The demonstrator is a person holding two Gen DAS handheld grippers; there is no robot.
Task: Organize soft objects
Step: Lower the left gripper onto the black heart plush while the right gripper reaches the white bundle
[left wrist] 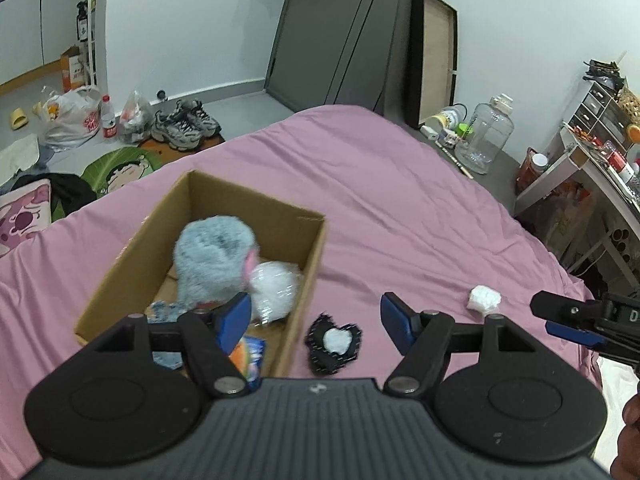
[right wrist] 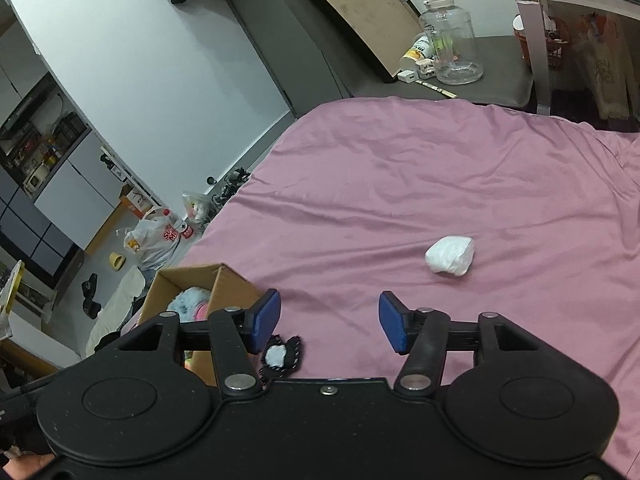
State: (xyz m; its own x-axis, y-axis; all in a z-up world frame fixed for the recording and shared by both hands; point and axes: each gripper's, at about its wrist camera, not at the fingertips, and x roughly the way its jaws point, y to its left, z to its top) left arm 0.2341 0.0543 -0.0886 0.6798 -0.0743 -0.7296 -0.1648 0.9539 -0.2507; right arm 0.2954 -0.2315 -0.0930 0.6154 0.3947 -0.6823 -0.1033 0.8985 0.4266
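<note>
1. Left gripper [left wrist: 316,320]: jaws apart, nothing between them, above the box's near corner
2. Right gripper [right wrist: 328,322]: jaws apart, empty, over the pink sheet [right wrist: 440,168]
3. Cardboard box [left wrist: 312,248] holds a blue plush [left wrist: 212,256] and a white puff [left wrist: 276,288]
4. Black patch [left wrist: 334,340] just beside the box; white wad [right wrist: 450,255] well apart

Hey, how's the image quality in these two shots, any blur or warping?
Left wrist view: cardboard box edge and grey plush smeared by motion blur; fisheye bends the walls. Right wrist view: sharper, white bundle crisp, even indoor light, same curved distortion.
</note>
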